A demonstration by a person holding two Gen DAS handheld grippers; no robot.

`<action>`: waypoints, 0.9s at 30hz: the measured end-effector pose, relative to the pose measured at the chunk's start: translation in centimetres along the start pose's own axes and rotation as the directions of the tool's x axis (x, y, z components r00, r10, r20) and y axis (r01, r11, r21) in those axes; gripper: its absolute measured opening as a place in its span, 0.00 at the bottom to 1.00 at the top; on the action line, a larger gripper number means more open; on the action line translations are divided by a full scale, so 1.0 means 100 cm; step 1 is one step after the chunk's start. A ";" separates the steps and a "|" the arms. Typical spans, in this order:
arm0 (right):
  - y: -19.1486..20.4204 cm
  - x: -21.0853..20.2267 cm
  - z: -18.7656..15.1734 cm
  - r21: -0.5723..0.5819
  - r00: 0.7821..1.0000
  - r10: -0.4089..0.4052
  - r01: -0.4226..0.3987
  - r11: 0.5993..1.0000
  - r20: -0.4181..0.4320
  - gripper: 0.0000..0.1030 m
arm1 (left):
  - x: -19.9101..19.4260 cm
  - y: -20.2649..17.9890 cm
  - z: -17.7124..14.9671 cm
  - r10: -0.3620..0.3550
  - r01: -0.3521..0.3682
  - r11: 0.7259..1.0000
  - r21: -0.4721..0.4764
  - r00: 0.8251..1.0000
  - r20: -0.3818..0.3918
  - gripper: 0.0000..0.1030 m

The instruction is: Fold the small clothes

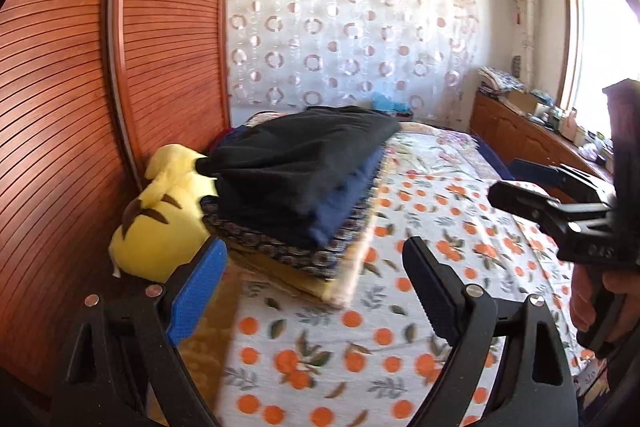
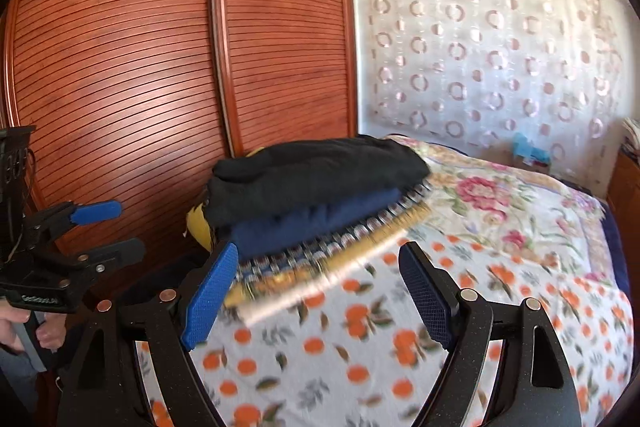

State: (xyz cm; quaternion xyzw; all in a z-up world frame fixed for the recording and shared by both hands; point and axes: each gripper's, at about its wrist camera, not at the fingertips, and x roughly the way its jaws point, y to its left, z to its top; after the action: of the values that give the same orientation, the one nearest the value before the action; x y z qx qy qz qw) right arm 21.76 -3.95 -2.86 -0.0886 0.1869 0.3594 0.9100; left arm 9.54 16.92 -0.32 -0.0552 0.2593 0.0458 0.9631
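Since nothing unfolded shows anywhere on the bed (image 2: 520,227), probably near done. Folded stack (image 2: 316,199) parked at bed's wardrobe-side edge, black piece on top, yellow plush (image 1: 160,231) tucked just behind. Left gripper (image 1: 316,287) spread wide, empty. Right gripper (image 2: 320,291) spread wide too, nothing pinched.

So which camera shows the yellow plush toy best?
The left wrist view: the yellow plush toy lies in plain sight beside the pile of clothes. In the right wrist view only a yellow sliver peeks from behind the pile.
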 end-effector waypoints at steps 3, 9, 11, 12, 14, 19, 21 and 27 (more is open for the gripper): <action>-0.002 -0.032 -0.013 0.027 0.999 -0.043 0.043 0.999 0.003 0.82 | -0.003 -0.021 -0.003 -0.047 0.047 0.999 0.004 0.999 -0.002 0.87; -0.003 -0.100 -0.033 0.083 0.990 -0.138 0.137 0.987 0.009 0.82 | -0.005 -0.071 -0.004 -0.115 0.116 0.992 0.043 0.993 -0.014 0.87; -0.002 -0.121 -0.036 0.094 0.985 -0.174 0.171 0.981 0.021 0.82 | -0.008 -0.088 -0.003 -0.137 0.137 0.989 0.059 0.991 -0.010 0.87; -0.003 -0.132 -0.037 0.102 0.981 -0.192 0.189 0.977 0.026 0.82 | -0.011 -0.098 -0.001 -0.147 0.147 0.987 0.070 0.989 -0.006 0.87; -0.003 -0.152 -0.040 0.111 0.975 -0.219 0.214 0.971 0.036 0.82 | -0.014 -0.113 0.003 -0.162 0.162 0.983 0.087 0.987 0.002 0.87; -0.001 -0.198 -0.041 0.142 0.952 -0.298 0.286 0.948 0.070 0.82 | -0.028 -0.141 0.014 -0.193 0.189 0.977 0.101 0.981 0.032 0.87; 0.000 -0.215 -0.041 0.157 0.942 -0.323 0.307 0.939 0.088 0.82 | -0.036 -0.150 0.020 -0.200 0.193 0.975 0.113 0.978 0.055 0.87; 0.006 -0.261 -0.043 0.193 0.915 -0.379 0.350 0.916 0.138 0.82 | -0.059 -0.164 0.032 -0.203 0.188 0.974 0.130 0.973 0.113 0.87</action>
State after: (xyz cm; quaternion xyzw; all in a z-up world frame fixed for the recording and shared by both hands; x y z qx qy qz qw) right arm 2.62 -21.06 3.71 -0.0151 0.1166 0.1726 0.9780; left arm 7.98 0.74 6.78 -0.0204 0.1940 -0.0615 0.9789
